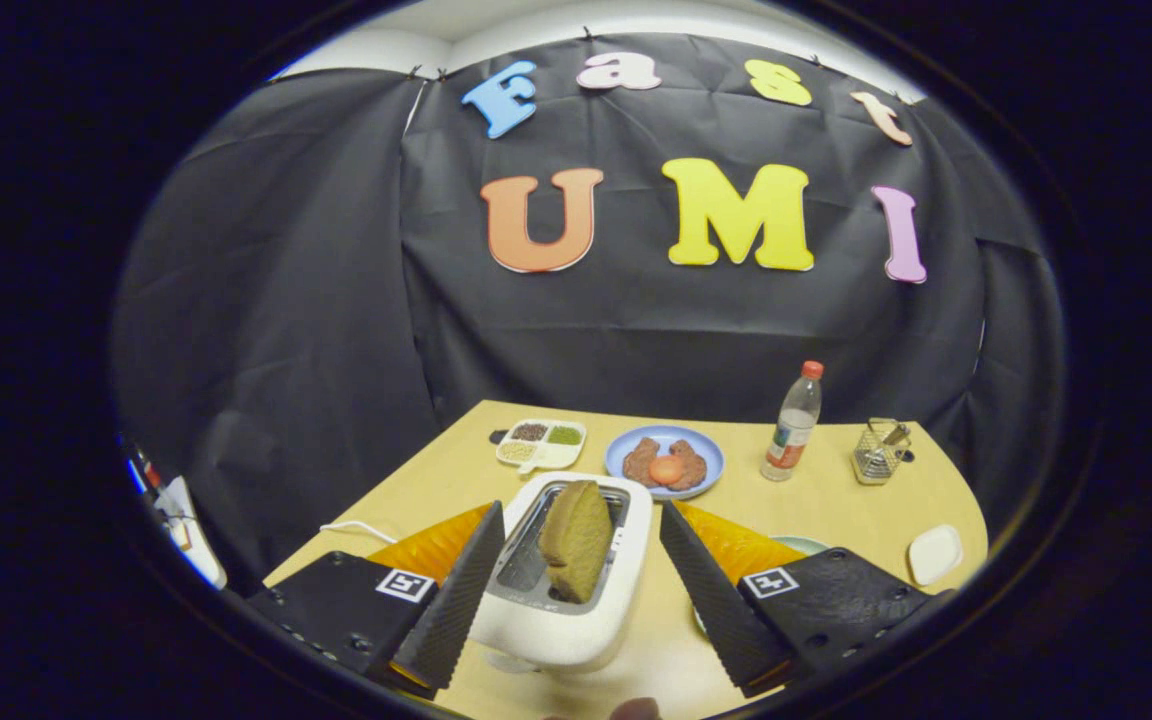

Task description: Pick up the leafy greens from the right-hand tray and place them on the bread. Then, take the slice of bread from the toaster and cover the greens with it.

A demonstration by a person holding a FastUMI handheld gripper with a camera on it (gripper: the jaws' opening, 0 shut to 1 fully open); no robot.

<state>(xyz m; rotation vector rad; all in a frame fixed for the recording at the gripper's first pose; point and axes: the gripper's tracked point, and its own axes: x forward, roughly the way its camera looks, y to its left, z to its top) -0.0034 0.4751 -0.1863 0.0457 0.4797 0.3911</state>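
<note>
Here the gripper (576, 560) is held above the table (836, 510), angled down at the toaster (566, 590), its jaws wide open on either side of the toaster and touching nothing. The bread (576, 540) is a brown slice with a darker crust. It stands on edge in a toaster slot between the fingers, long axis upright, top leaning slightly left.

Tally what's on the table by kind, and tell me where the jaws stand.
Appliances: 1, white toaster holding a brown bread slice
Dishes: 3, divided white tray, blue plate, small white dish
Bottles: 1, red-capped clear plastic bottle
Baskets: 1, wire basket
Total: 6
Gripper jaws open, flanking the toaster.
</note>
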